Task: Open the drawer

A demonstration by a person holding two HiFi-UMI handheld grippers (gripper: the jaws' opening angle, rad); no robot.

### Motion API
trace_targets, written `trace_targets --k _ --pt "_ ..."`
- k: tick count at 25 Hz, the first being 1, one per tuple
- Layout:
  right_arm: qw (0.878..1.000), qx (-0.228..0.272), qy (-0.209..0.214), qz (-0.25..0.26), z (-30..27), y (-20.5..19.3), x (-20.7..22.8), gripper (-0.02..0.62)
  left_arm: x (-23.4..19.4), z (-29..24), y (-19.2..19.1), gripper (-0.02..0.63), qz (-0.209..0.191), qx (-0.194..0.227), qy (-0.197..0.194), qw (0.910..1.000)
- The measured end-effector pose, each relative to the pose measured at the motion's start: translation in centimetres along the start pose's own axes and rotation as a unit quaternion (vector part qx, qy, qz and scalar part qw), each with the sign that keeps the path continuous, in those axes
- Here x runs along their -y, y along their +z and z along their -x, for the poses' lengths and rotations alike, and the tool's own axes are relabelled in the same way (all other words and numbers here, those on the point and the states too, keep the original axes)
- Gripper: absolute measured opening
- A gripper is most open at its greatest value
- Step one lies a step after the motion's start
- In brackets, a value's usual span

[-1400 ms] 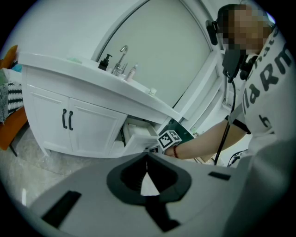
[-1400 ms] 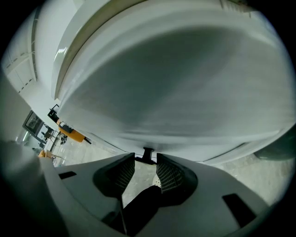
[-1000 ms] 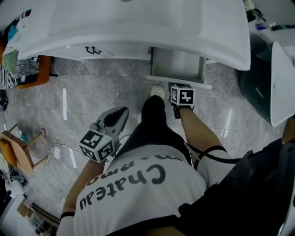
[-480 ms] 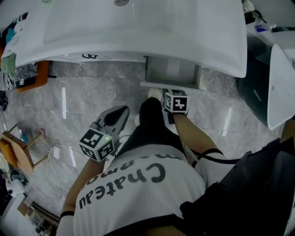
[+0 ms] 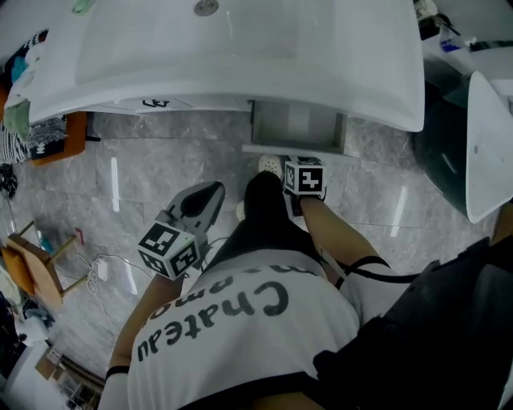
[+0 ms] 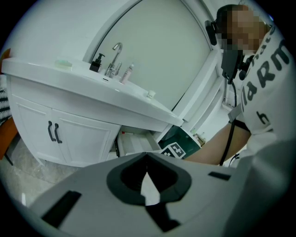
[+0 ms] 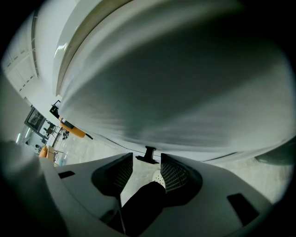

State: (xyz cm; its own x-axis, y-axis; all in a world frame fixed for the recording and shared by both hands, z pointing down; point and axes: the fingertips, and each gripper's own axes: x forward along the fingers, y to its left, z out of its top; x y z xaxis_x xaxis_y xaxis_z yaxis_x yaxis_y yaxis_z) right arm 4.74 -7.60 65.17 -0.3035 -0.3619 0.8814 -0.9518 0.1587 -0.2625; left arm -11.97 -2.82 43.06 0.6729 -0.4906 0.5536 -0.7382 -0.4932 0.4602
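White pull-out drawer (image 5: 296, 126) at upper centre of head view, standing out from under white vanity counter (image 5: 240, 56). Right hand-held gripper (image 7: 145, 163) just below drawer front. Its jaws have just been opening, now wide, nothing between. Small black handle (image 7: 149, 155) just beyond tips, so likely let go after pull. Left hand-held gripper (image 6: 147, 159) at lower left, jaws closed together, empty, kept clear as spare.

A: What's different at the drawer (image 5: 296, 124)?
B: The right claw (image 7: 146, 163) has just been opening. Its jaws stand wider than a second ago, and the drawer's handle (image 7: 149, 155) sits free at the mouth of the gap, no pad touching it.
A: Anything else?
B: Only the head view. It has slid, so above the drawer more of the basin (image 5: 240, 56) shows, drain (image 5: 206, 7) included.
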Motion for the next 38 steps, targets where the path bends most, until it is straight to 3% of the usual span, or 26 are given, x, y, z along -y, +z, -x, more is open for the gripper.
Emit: trace_targets --k 10,17,22,26,29,34,38 --pt "1.0 0.013 -0.017 -0.019 2.8 -0.3 0.9 0.176 0.4 0.4 0.5 0.009 -0.013 0.008 -0.014 0.9998" --pt "0.999 -0.002 -0.021 -0.038 5.5 -1.5 1.6 0.055 1.0 0.8 1.4 0.009 -0.026 0.02 -0.027 0.9991" --pt "1.0 -0.005 -0.023 -0.015 7.8 -2.0 1.3 0.037 1.5 1.8 0.9 0.009 -0.035 0.026 -0.036 0.9984" --pt "0.999 0.036 0.006 0.002 11.1 -1.1 -0.1 0.026 2.1 3.0 -0.2 0.009 -0.051 0.027 -0.041 0.9975" --pt "0.996 0.076 0.039 -0.03 13.8 -0.2 -1.1 0.025 2.9 4.0 -1.0 0.009 -0.082 0.023 -0.052 0.995" --pt "0.978 0.151 0.094 -0.111 19.3 1.8 -3.5 0.025 3.4 6.0 -0.5 0.009 -0.053 0.046 -0.046 0.9964" --pt "0.962 0.222 0.115 -0.112 24.4 3.9 -5.5 0.02 4.5 7.5 0.7 0.009 -0.056 0.052 -0.067 0.9948"
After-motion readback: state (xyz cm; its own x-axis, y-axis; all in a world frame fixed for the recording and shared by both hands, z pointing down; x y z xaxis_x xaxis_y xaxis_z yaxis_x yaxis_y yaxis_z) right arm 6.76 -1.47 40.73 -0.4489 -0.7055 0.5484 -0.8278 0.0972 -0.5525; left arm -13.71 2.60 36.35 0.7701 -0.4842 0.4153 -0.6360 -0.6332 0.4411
